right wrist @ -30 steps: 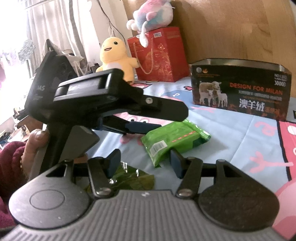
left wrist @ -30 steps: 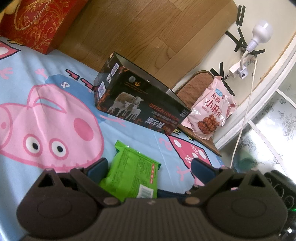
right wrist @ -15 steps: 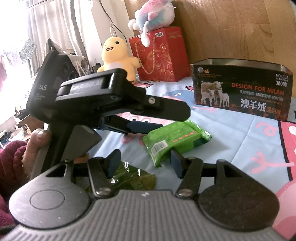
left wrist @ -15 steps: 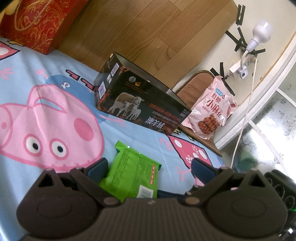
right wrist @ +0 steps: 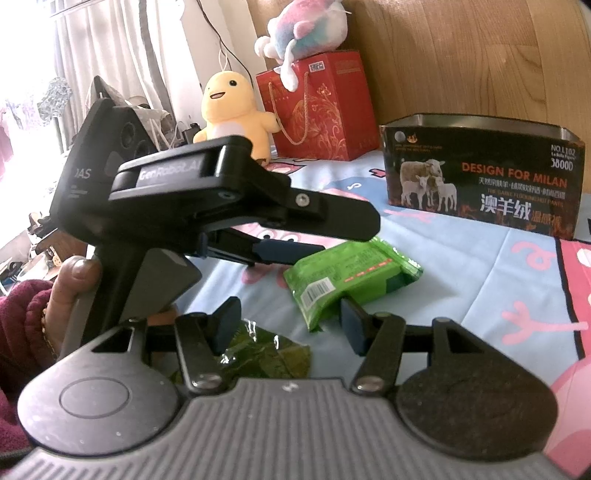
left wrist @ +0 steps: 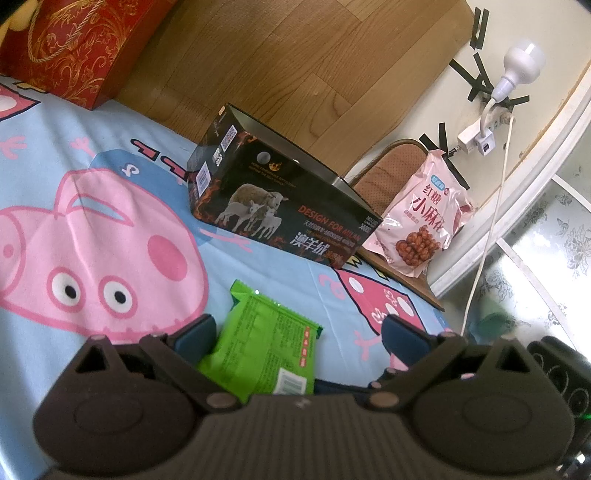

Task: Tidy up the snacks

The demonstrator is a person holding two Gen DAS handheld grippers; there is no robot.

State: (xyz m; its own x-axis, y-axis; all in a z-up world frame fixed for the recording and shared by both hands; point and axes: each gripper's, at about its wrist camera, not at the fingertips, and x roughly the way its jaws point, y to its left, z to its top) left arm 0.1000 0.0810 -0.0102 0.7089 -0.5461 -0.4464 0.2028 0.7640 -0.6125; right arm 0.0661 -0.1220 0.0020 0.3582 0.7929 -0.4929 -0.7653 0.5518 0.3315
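Note:
A light green snack packet lies flat on the blue cartoon-pig sheet. My left gripper is open wide around it, and the packet lies close against the left finger. A black open-top box with a sheep picture stands upright farther back. My right gripper is open low over the sheet, with a dark green crinkled wrapper lying beneath its fingers, not pinched. A pink snack bag leans against the wall beyond the box.
A red gift bag stands at the wooden headboard, with a yellow plush toy beside it and a pastel plush on top. The left tool's black housing and a hand fill the right view's left side.

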